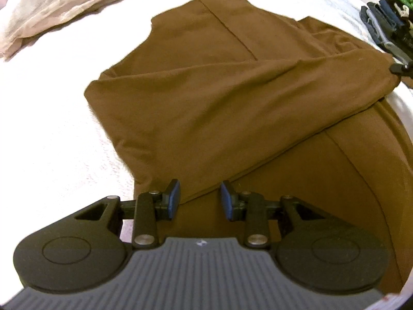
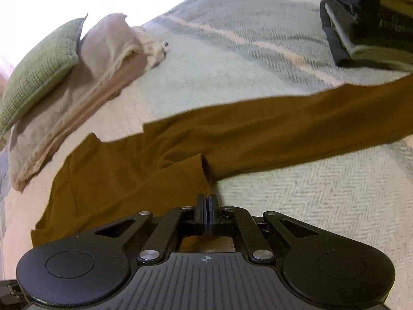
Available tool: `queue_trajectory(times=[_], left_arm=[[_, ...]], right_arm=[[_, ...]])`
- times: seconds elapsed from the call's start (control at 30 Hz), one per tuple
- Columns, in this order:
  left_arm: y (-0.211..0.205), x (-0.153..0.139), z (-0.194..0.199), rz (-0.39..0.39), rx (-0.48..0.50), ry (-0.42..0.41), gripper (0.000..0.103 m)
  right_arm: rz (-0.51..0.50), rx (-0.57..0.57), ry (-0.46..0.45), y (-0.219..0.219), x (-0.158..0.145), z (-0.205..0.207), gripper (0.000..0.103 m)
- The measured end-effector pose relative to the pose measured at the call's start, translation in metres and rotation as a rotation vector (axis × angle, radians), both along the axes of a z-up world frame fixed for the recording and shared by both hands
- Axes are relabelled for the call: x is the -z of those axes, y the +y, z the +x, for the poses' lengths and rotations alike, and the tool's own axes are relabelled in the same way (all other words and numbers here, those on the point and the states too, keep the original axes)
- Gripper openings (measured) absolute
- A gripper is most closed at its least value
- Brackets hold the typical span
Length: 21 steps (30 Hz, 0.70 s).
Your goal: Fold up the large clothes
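Soft and limp, the brown garment (image 1: 232,98) should be pinched at its hems; the left gripper (image 1: 198,200) gapes empty, the right gripper (image 2: 206,206) appears clamped on its sleeve cuff (image 2: 204,170)

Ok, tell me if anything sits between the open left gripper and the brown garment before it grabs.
Nothing visible does. The left gripper hovers open directly over the brown garment, its fingers apart with only brown fabric between them. The stack of dark clothes lies off at the far right edge.
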<state>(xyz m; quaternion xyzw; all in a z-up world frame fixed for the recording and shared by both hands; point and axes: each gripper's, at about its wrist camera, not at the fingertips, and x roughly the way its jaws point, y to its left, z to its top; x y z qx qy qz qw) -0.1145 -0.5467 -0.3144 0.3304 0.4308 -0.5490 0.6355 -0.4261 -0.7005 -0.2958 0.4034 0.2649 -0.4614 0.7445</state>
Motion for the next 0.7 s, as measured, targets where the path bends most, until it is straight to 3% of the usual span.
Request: queue_trajectory(times=[0.13, 0.23, 0.37, 0.5, 0.7], left_arm=[[0.012, -0.017, 0.004, -0.038, -0.011, 0.005, 0.029], [0.022, -0.026, 0.01, -0.057, -0.032, 0.021, 0.029], [0.037, -0.032, 0.019, -0.068, -0.059, 0.032, 0.029], [0.051, -0.035, 0.028, -0.077, -0.078, 0.036, 0.029], [0.052, -0.034, 0.032, -0.104, -0.09, 0.063, 0.029]], right_arm=[[-0.097, -0.037, -0.045, 0.016, -0.032, 0.036, 0.0], [-0.138, -0.162, -0.113, 0.044, -0.042, 0.089, 0.0], [-0.113, -0.429, -0.127, 0.08, -0.011, 0.165, 0.0], [-0.023, -0.491, -0.095, 0.093, 0.019, 0.187, 0.039], [-0.02, -0.374, -0.066, 0.079, 0.02, 0.16, 0.044]])
